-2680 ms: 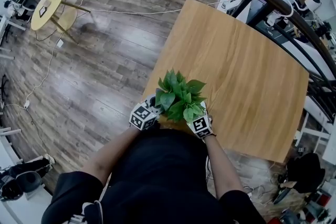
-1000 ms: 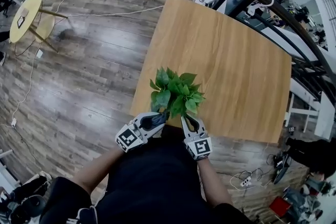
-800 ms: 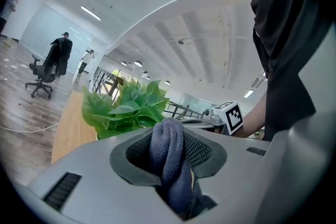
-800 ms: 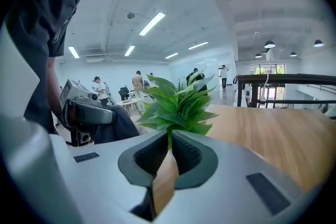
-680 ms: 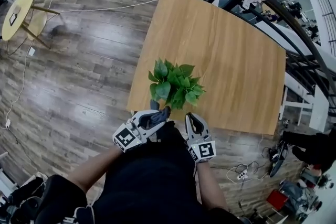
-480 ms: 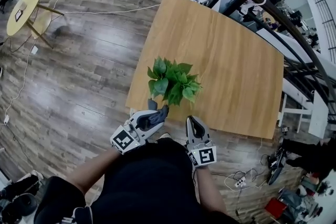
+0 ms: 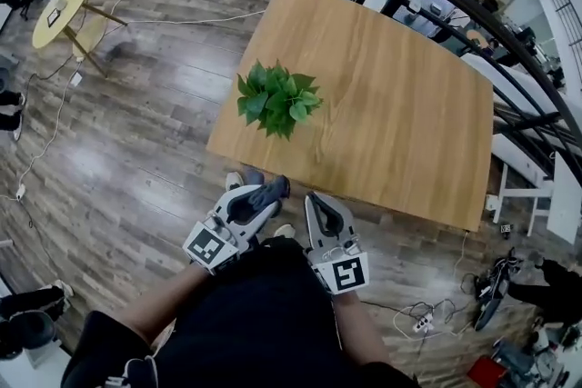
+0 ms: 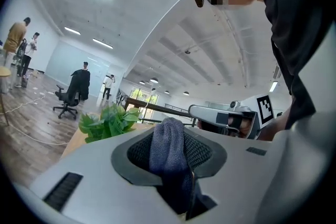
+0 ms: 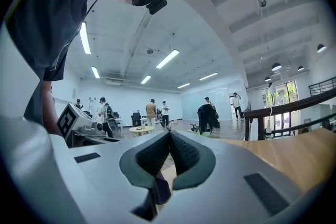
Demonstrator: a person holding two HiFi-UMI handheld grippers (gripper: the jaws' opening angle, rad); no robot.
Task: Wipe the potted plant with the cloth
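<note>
My left gripper [image 7: 264,194] is clamped on the cloth [image 7: 275,187], a grey-blue wad bulging up between the pads. My right gripper [image 7: 316,203] is closed pad to pad, with nothing pinched at its tips. Both point level, side by side, close to my body and over the floor, short of the table [image 7: 400,104] edge. The plant [image 7: 275,98] stands upright near the table's near-left corner, ahead of the left gripper and well apart from the cloth. Left is the nearer one, I judge, so the reach should go forward from that side.
</note>
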